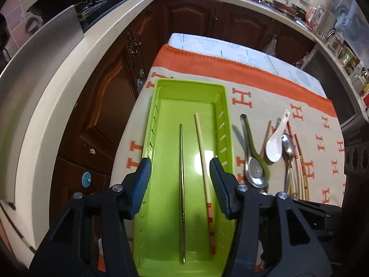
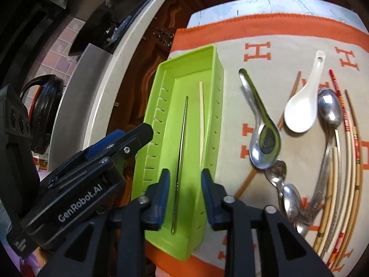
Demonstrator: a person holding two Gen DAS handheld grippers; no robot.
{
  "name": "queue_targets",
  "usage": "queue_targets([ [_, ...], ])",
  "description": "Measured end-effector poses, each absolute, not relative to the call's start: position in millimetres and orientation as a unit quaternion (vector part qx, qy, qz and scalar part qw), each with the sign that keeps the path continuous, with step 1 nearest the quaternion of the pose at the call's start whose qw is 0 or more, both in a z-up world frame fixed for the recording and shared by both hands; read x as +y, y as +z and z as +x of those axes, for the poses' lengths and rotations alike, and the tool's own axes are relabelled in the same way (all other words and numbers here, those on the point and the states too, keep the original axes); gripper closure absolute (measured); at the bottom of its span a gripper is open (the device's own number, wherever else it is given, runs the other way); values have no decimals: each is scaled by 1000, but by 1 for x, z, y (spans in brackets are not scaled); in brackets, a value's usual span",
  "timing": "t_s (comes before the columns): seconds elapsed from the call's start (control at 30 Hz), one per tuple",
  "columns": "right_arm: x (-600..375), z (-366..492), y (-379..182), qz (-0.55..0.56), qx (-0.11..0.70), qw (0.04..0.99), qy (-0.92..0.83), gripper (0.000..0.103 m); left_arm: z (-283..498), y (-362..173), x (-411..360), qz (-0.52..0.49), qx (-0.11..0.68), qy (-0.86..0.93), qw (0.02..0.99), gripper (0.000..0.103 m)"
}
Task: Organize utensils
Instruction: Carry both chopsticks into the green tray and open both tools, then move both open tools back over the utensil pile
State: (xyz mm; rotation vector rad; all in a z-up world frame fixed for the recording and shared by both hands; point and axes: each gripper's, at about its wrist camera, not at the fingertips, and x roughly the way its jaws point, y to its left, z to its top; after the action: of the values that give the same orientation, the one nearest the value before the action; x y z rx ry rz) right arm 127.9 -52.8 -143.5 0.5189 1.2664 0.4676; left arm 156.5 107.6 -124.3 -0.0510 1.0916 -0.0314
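**Both grippers empty over green tray, two chopsticks inside**

Left gripper spread wide, holding nothing, hovering above the near half of the green tray. Right gripper also released, empty, over the tray's near end. In the tray: metal chopstick and pale chopstick with red-patterned end, lying lengthwise side by side, not touching, running 12 to 6 o'clock. Tray sits on orange-bordered H-print cloth. At the tray's 3 o'clock on the cloth: steel spoon, white ceramic spoon, another metal spoon and a bundle of loose chopsticks, overlapping. Small spoons near 5 o'clock, tangled, count unclear.
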Motion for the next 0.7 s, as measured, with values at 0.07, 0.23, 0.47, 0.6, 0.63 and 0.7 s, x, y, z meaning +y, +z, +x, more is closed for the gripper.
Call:
queue_targets([
  [0.07, -57, 121, -137, 232, 572, 757, 216, 73, 148, -119, 108, -31, 514, -14, 857, 51],
  [0.23, -67, 103, -121, 212, 555, 777, 208, 73, 127, -114, 106, -45, 512, -16, 858, 50],
  [0.47, -90, 75, -105, 196, 532, 798, 203, 73, 92, -103, 93, -38, 499, -23, 865, 50],
  [0.6, -102, 63, -97, 190, 517, 812, 192, 73, 79, -98, 88, -40, 497, -26, 867, 50],
  [0.63, -106, 61, -95, 186, 512, 817, 188, 73, 75, -95, 85, -36, 493, -26, 869, 50],
  [0.7, -111, 57, -91, 182, 505, 824, 181, 73, 71, -91, 80, -31, 487, -27, 872, 50],
])
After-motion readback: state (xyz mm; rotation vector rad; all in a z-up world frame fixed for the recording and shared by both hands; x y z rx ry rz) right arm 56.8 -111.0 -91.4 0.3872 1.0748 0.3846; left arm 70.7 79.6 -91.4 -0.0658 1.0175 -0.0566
